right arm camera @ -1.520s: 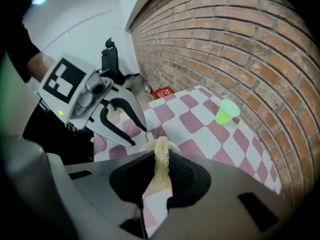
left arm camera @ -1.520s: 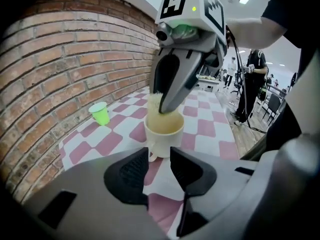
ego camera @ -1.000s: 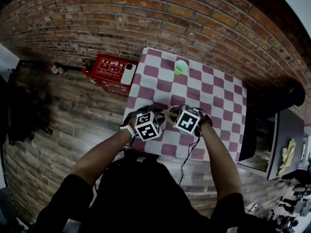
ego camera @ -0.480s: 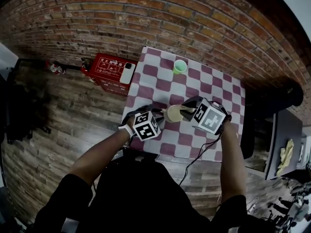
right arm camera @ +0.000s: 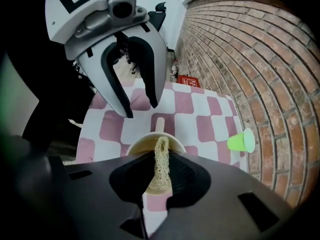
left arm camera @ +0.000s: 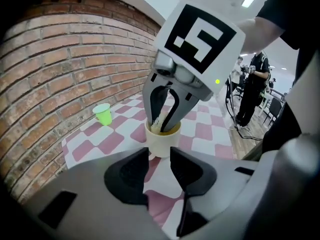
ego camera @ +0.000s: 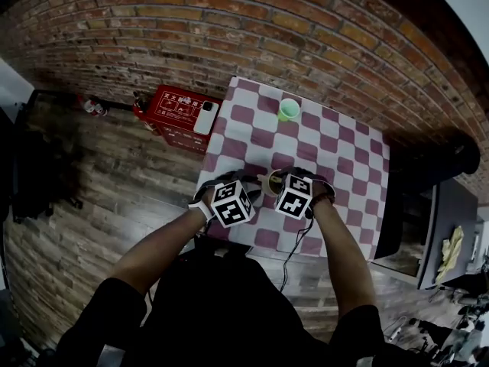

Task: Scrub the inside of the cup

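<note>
A cream cup [ego camera: 268,181] [left arm camera: 161,144] with a handle [right arm camera: 159,125] stands near the front edge of the pink-and-white checked table [ego camera: 336,147]. My right gripper [ego camera: 276,184] [left arm camera: 164,125] [right arm camera: 161,168] points steeply down into the cup. It is shut on a fibrous tan loofah scrubber [right arm camera: 161,159], whose tip is inside the rim. My left gripper [ego camera: 250,183] [left arm camera: 159,157] [right arm camera: 140,109] sits just left of the cup. Its jaws stand open, with the tips short of the cup wall and nothing between them.
A small green cup [ego camera: 289,109] [left arm camera: 103,114] [right arm camera: 241,140] stands at the table's far edge by the brick wall [ego camera: 229,21]. A red box [ego camera: 177,112] with a phone [ego camera: 204,117] on it sits on the floor at left. A dark desk [ego camera: 451,205] is at right.
Half a second ago my right gripper had swung out to the right, leaving the cup uncovered. It is now back over the cup with the scrubber inside. The left gripper has stayed put.
</note>
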The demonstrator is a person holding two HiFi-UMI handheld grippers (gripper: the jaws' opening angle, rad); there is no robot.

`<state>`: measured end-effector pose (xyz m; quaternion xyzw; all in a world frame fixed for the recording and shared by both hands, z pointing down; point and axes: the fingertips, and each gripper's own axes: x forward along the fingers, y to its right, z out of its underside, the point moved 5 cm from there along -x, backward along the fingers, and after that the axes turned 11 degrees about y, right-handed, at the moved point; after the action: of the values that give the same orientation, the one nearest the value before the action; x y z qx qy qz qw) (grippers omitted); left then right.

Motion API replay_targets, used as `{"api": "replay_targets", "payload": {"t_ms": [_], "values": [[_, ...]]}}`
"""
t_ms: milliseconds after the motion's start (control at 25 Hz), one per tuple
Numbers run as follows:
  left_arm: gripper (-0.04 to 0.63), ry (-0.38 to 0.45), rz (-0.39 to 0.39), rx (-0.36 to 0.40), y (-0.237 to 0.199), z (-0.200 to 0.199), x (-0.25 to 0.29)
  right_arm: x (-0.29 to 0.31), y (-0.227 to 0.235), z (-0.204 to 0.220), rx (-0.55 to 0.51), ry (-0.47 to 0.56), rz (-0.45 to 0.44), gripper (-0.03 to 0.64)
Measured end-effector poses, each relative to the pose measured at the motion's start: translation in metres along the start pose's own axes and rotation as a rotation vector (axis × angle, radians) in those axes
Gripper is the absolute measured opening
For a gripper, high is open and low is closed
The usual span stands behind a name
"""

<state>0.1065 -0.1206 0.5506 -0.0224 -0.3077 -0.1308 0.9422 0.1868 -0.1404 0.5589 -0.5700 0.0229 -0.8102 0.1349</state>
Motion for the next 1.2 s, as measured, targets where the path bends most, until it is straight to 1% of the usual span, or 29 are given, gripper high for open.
{"api": "replay_targets", "payload": {"t_ms": [80,200,360,440,520,560,600,640,720,760,800,880,1000,1200], "values": [[0.140,0.006,0.001,-0.004,0.001,-0.001,0.000,0.005,-0.004,0.002,0.047,0.005,-0.015,0.077],[0.140,0.006,0.001,-0.004,0.001,-0.003,0.001,-0.002,-0.008,0.000,0.132,0.017,-0.076,0.077],[0.140,0.004,-0.002,-0.013,-0.001,-0.002,0.002,-0.041,-0.004,-0.013,0.251,0.079,-0.149,0.077],[0.140,0.006,-0.003,-0.020,-0.001,-0.002,0.003,-0.068,-0.001,-0.022,0.314,0.158,-0.174,0.077],[0.140,0.009,-0.001,-0.026,-0.001,-0.002,0.003,-0.100,0.002,-0.030,0.364,0.274,-0.171,0.077],[0.140,0.010,0.000,-0.029,-0.001,-0.003,0.003,-0.116,0.005,-0.034,0.380,0.331,-0.139,0.077],[0.140,0.010,0.001,-0.030,-0.001,-0.002,0.002,-0.130,0.010,-0.036,0.387,0.372,-0.083,0.077],[0.140,0.011,0.001,-0.032,-0.001,-0.002,0.002,-0.141,0.014,-0.037,0.383,0.392,-0.011,0.077],[0.140,0.012,-0.001,-0.039,-0.002,-0.001,0.001,-0.146,0.018,-0.034,0.332,0.369,0.121,0.077],[0.140,0.012,-0.002,-0.043,-0.002,0.000,0.001,-0.139,0.016,-0.031,0.289,0.339,0.159,0.077],[0.140,0.013,-0.002,-0.047,-0.002,0.000,0.001,-0.129,0.012,-0.028,0.245,0.309,0.176,0.077],[0.140,0.014,-0.001,-0.049,-0.002,0.000,0.002,-0.100,0.001,-0.023,0.187,0.260,0.163,0.077],[0.140,0.014,-0.003,-0.045,-0.002,-0.001,0.000,-0.057,-0.011,-0.013,0.138,0.193,0.130,0.077],[0.140,0.008,-0.008,-0.050,-0.002,0.002,-0.003,-0.006,-0.015,-0.001,0.011,0.082,0.052,0.077]]}}
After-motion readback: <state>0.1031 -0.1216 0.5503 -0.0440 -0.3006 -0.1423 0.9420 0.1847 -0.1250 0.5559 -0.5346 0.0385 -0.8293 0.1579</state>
